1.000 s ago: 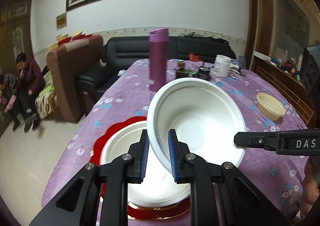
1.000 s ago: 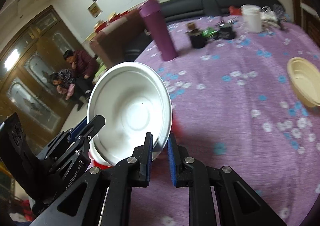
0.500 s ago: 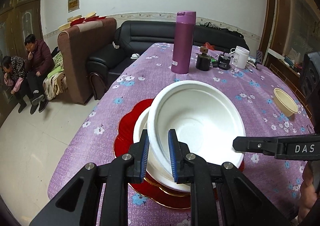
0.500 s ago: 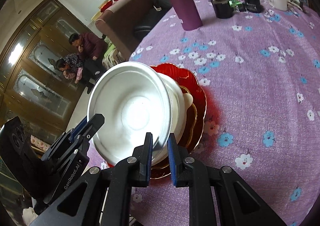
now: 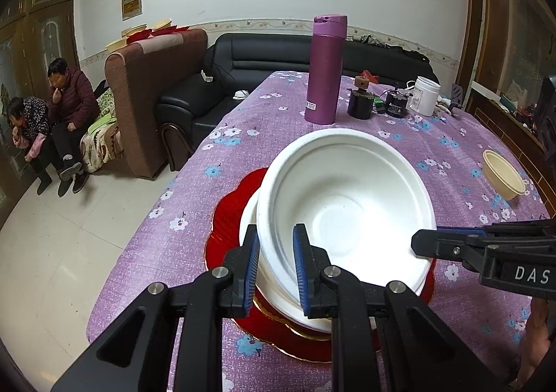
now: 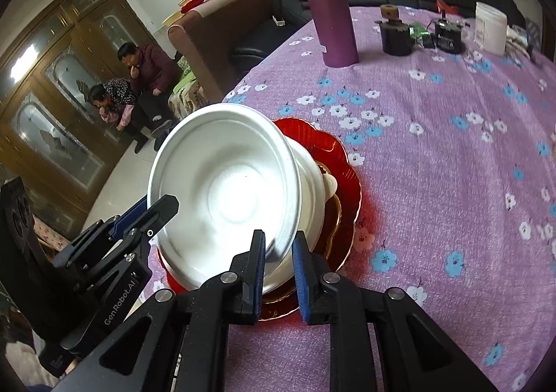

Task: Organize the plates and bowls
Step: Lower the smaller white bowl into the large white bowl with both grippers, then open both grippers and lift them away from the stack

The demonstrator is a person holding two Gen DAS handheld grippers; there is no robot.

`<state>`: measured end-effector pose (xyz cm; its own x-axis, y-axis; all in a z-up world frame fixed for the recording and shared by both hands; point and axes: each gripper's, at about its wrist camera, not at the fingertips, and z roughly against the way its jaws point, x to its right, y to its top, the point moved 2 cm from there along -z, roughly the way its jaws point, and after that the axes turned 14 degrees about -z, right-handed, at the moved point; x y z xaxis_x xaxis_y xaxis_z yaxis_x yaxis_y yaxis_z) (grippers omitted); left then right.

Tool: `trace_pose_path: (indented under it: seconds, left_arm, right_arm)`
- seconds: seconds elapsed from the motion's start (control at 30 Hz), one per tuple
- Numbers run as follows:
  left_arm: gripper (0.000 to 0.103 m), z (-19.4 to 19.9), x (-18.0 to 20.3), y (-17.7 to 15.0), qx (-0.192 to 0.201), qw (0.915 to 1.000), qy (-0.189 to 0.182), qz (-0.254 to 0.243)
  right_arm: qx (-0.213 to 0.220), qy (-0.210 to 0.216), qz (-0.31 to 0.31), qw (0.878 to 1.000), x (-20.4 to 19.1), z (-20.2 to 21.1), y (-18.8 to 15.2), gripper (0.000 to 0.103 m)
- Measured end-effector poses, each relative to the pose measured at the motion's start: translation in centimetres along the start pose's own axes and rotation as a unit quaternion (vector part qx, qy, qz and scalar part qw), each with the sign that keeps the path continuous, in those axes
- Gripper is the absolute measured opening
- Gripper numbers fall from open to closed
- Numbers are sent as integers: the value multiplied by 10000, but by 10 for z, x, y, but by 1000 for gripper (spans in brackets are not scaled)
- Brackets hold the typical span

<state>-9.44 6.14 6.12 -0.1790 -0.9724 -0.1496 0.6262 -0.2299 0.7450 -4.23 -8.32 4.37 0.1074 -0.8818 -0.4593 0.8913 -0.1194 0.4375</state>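
On the red scalloped plate (image 5: 229,215) the big white paper bowl (image 5: 344,208) now sits stacked, left gripper (image 5: 276,270) pinching its rim, right gripper (image 6: 278,270) opening around it; a small cream bowl (image 5: 504,176) waits.

A large white bowl (image 5: 347,204) sat tilted on top of a white plate (image 5: 247,218), its rim ridged and its inside bare. The plate lay on a red scalloped plate (image 5: 232,204) with a gold edge, and that on the purple flowered cloth near the table's near edge. The bowl leaned towards the left side, its mouth turned partly up and sideways rather than level. Well apart, far to the right of the stack, a small cream bowl (image 5: 504,176) stood upright on the cloth, empty.
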Motion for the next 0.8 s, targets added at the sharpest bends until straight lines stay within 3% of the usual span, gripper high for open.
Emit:
trace_pose_path:
  seconds: [0.37, 0.8]
  left_arm:
    - [19, 0, -1, 0, 30, 10000, -10, 10]
    - [21, 11, -3, 6, 144, 9999, -14, 93]
  right_arm:
    - [168, -137, 257, 9994, -3, 7, -1, 25]
    - [327, -4, -33, 9995, 13, 29, 1, 26]
